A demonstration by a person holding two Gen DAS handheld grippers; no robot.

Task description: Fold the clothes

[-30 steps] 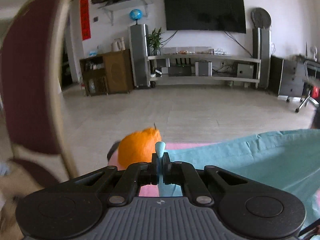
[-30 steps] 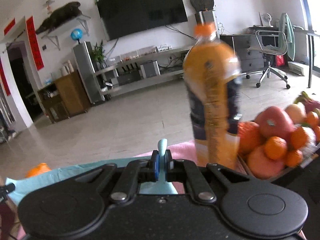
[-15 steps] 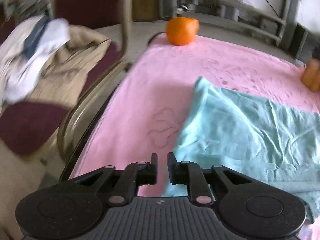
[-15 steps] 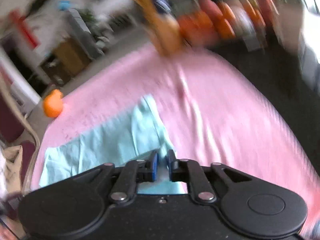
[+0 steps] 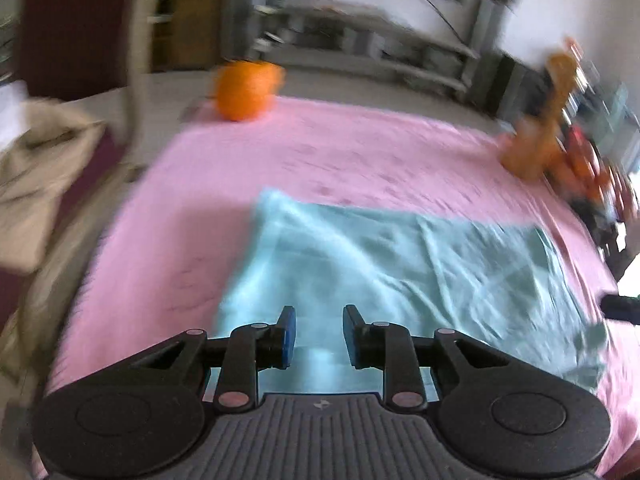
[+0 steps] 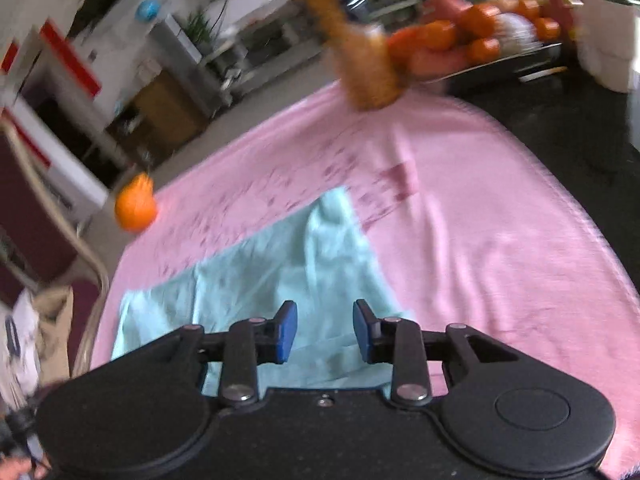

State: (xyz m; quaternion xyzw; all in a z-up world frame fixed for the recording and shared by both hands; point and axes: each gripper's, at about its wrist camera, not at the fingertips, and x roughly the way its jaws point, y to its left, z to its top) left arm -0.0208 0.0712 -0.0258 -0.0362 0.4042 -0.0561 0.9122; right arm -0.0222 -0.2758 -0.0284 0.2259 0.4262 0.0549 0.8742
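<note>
One light teal cloth garment [image 5: 384, 264], creased and soft, lies flat on the near half of a pink fuzzy blanket [image 5: 344, 152] covering the table. Two grippers hover over its near edge: the left gripper [image 5: 316, 336] and right gripper [image 6: 325, 330], both with jaws apart, holding nothing. One round orange [image 5: 245, 89] sits at the far left corner; one blurred orange-drink bottle [image 6: 352, 44] stands at the far right edge.

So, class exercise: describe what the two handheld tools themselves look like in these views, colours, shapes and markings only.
Both match: the left tool and right tool have black linkage arms with silver rivets, round black discs at each side, and two short fingers faced with blue pads. The left body is ribbed grey with a small logo; the right body is plain black.
</note>
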